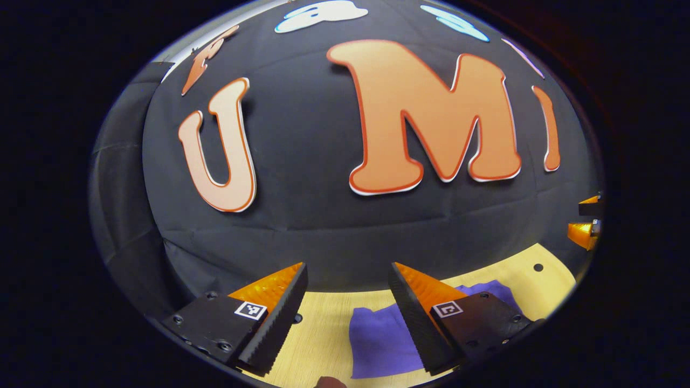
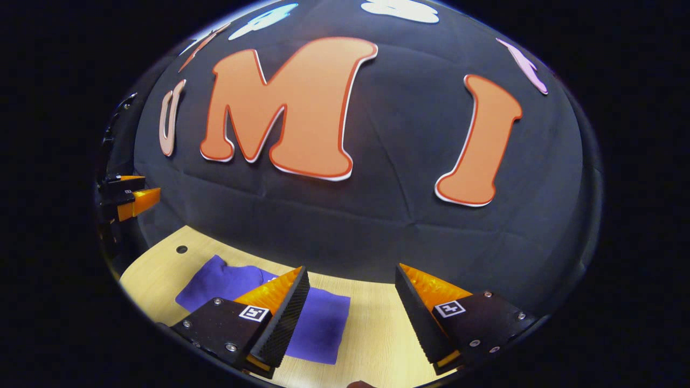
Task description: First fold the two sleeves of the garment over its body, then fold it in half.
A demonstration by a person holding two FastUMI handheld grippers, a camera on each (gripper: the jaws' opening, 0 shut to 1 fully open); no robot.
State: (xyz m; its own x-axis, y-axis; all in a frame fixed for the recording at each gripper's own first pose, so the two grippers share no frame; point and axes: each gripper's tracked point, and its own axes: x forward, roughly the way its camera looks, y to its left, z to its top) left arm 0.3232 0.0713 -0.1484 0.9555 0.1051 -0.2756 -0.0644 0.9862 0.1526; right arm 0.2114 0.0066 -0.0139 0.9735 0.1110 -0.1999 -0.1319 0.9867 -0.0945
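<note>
Garment (image 2: 318, 323), a purple bundle, lies flat on the bench (image 2: 372, 323), below and between both raised tools. It sits toward the left gripper's (image 1: 347, 318) right finger and the right gripper's (image 2: 350, 318) left (both spread, holding nothing), about equally near.

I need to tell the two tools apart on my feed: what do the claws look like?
Both look alike. The left claw and right claw each have two wedge-shaped fingers with ribbed inner faces, set on dark blocks fastened with screws. Each block carries a small square black-and-white marker. No cables or sleeves can be seen.
</note>
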